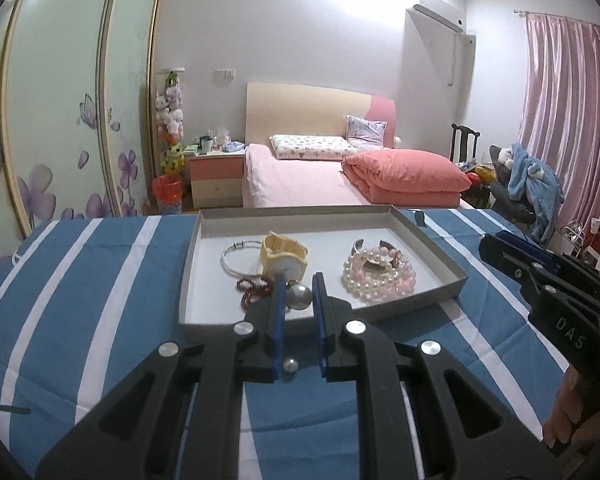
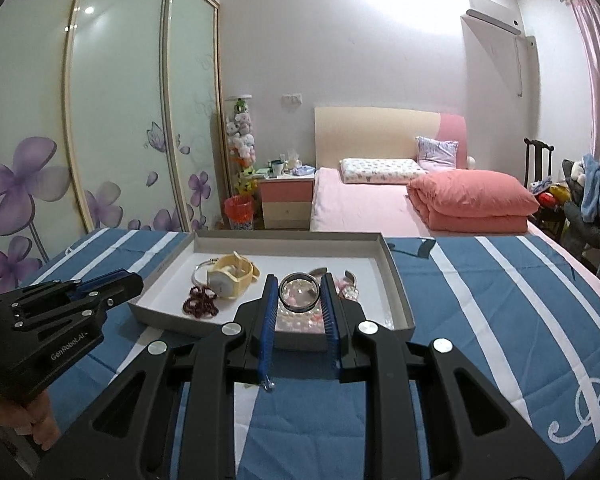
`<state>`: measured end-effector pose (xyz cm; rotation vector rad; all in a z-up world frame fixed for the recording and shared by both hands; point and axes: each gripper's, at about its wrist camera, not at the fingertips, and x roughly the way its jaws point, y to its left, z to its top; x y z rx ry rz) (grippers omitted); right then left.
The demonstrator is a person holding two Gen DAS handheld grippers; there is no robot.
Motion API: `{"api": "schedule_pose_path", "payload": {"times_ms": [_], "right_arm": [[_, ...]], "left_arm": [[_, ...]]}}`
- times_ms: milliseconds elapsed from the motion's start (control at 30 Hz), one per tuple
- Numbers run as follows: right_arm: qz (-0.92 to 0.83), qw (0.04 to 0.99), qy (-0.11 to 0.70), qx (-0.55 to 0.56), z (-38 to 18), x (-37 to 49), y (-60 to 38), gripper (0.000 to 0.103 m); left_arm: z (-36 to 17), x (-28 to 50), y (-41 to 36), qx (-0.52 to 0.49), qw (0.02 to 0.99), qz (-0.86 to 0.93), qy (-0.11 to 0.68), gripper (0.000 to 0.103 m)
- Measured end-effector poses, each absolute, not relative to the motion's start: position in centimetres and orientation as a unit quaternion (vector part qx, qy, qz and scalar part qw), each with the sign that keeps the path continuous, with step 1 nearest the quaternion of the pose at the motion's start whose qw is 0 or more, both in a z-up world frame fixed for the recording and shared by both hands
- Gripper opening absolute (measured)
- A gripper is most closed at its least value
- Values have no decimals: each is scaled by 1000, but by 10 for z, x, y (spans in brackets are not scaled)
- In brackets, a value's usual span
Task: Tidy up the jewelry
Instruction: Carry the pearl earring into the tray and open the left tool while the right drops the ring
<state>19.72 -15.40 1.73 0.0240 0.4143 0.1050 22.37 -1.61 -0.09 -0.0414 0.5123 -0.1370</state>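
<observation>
A grey shallow box tray (image 1: 428, 236) (image 2: 396, 280) lies on the blue striped bedspread. It holds a yellow watch (image 1: 284, 258) (image 2: 230, 276), a silver bangle (image 1: 236, 258), dark red beads (image 1: 254, 290) (image 2: 200, 302), and pink and white pearl bracelets (image 1: 378, 276). My left gripper (image 1: 298, 284) is shut on a pearl earring (image 1: 299, 296) over the tray's near edge; a small pearl (image 1: 290, 365) dangles lower between the fingers. My right gripper (image 2: 299, 292) is shut on a dark ring (image 2: 299, 292) above the pearl bracelets (image 2: 300, 322).
A pink bed (image 1: 300, 176) with a folded coral quilt (image 1: 408, 180) stands beyond. A nightstand (image 1: 216, 176) and a flowered wardrobe (image 1: 60, 120) are at the left. A chair with clothes (image 1: 528, 184) and pink curtains (image 1: 568, 120) are at the right.
</observation>
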Motion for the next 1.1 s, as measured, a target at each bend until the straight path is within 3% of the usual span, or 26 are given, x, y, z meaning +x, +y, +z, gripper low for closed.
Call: {"api": "schedule_pose_path", "payload": {"times_ms": [1100], "right_arm": [[35,984,172,-7,15,266,-141,23]], "left_arm": [[2,298,-3,-24,974,-38,222,14]]}}
